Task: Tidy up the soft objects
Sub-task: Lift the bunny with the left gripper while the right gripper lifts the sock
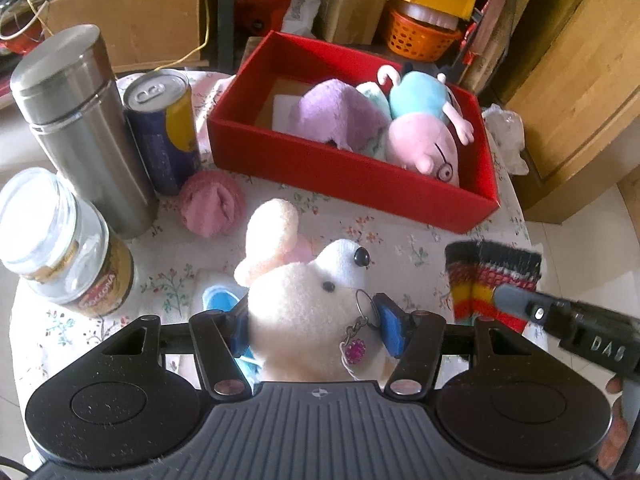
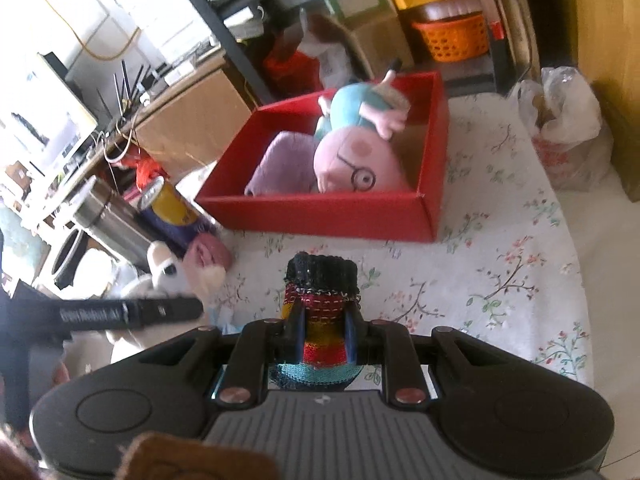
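- At the bottom centre of the left wrist view: left gripper [image 1: 316, 326] clamping a white plush toy [image 1: 308, 304], blue pads [image 1: 390, 330] pressing into its sides, a key ring and pink charm [image 1: 356, 346] hanging by the right pad.
- At the bottom centre of the right wrist view: right gripper [image 2: 322, 334] pinching a striped knit sock [image 2: 322, 292] tight, dark cuff pointing up the frame, red and yellow bands lying between the fingers.
- In the upper middle of both views: sitting on the flowered tablecloth [image 2: 500, 280], a red box [image 1: 340, 172] holding a pink pig toy [image 1: 428, 144] in a blue outfit and a purple plush [image 1: 340, 114].
- Left of centre in the left wrist view: lying on the cloth between the can and the white toy, a pink rolled sock [image 1: 212, 204].
- Along the left edge of the same view: standing upright, a steel flask [image 1: 80, 128], a blue and yellow can [image 1: 164, 128] and a glass jar [image 1: 60, 240].
- At the right edge of the left wrist view: showing blurred beside the right gripper's finger, the striped sock, well apart from the box.
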`<state>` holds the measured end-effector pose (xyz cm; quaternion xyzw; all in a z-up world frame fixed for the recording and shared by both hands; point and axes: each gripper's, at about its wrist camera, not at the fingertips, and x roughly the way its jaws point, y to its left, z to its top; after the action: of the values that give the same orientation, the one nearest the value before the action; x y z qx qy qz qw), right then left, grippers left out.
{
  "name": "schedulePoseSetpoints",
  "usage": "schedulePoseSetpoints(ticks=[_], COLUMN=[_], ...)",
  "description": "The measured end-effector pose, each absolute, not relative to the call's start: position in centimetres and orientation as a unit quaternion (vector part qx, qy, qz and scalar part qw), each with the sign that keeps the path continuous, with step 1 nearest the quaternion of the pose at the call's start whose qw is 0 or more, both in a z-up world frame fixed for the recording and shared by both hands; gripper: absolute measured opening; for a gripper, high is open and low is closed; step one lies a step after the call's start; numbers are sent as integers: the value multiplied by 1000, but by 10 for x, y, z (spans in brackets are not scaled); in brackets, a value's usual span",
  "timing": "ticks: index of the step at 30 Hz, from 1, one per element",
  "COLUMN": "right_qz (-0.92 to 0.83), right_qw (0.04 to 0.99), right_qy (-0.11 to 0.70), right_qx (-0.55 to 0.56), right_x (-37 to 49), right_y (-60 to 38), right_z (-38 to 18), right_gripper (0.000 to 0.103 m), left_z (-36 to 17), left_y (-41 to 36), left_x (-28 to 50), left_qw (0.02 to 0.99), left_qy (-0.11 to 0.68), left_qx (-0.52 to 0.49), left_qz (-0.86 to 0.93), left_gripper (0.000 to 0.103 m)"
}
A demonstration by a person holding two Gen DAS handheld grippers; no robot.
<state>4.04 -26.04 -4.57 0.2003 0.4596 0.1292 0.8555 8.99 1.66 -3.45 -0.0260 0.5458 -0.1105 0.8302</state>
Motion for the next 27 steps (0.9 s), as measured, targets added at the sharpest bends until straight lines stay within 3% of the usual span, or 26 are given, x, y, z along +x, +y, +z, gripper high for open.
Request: schedulePoseSetpoints(ticks=[20,27], right_qz=[111,113], right_qw=[895,891], right_qy=[382,393], right_qx=[201,198], right_x=[34,37], right_y=[-279,-275], right_z=[4,-3], right_gripper=[0,0], left_z=[3,-39], left_y=[9,-23], left_x=[77,92], left_qw=[863,838], left_qy=[490,531], left_qx=[-17,14], left_qz=[-121,-127], left_gripper=[56,57])
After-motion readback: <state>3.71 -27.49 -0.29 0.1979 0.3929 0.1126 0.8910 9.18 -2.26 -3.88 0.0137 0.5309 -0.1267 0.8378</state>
